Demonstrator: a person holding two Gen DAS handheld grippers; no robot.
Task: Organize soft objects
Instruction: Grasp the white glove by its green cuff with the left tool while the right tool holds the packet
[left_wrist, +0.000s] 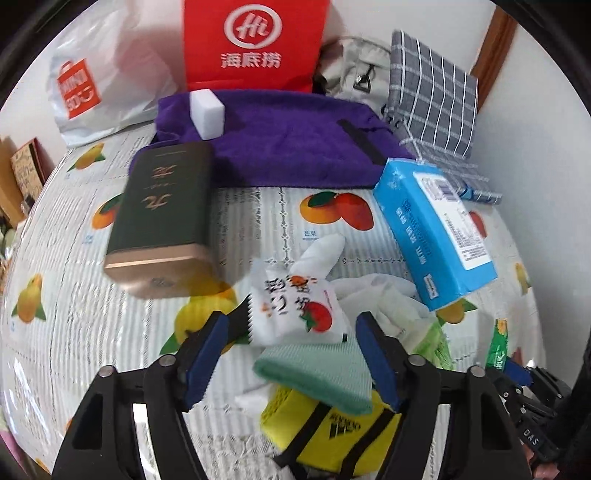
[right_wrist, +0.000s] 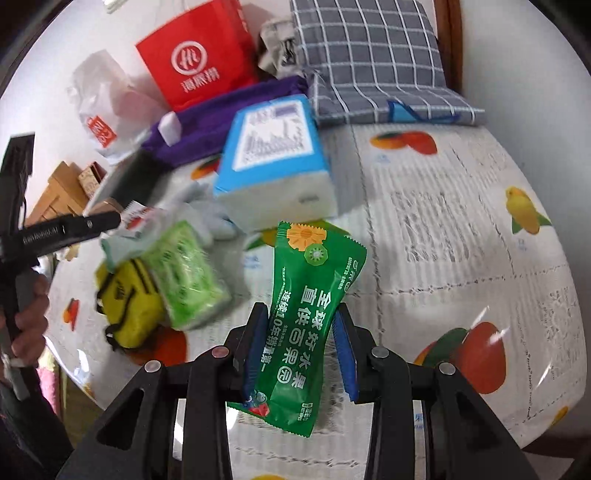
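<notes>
The green snack packet (right_wrist: 314, 314) is standing pinched at its waist between the pads of the right gripper (right_wrist: 301, 350); its top is flaring out ahead of the jaws and its bottom edge is hanging behind them, off the tablecloth (right_wrist: 461, 221). Left of those jaws, a light green tissue pack (right_wrist: 184, 273) is leaning on a yellow pouch (right_wrist: 129, 306), and ahead of them a blue tissue box (right_wrist: 273, 162) is lying on its side.

The left gripper (left_wrist: 291, 350) is hovering with its jaws apart, the blue pads touching nothing. Between them, a teal cloth (left_wrist: 317, 369) is lying across the yellow pouch (left_wrist: 332, 435), and just ahead of the fingertips a white strawberry-printed packet (left_wrist: 295, 306) is resting on the heap, beside crumpled white cloth (left_wrist: 376, 295). Further ahead to the left a dark green tin (left_wrist: 162, 218) is lying flat; ahead to the right sits the blue tissue box (left_wrist: 436, 229). Beyond both, a purple towel (left_wrist: 277, 147) is carrying a white block (left_wrist: 207, 114), with a red bag (left_wrist: 255, 40) standing behind it.
</notes>
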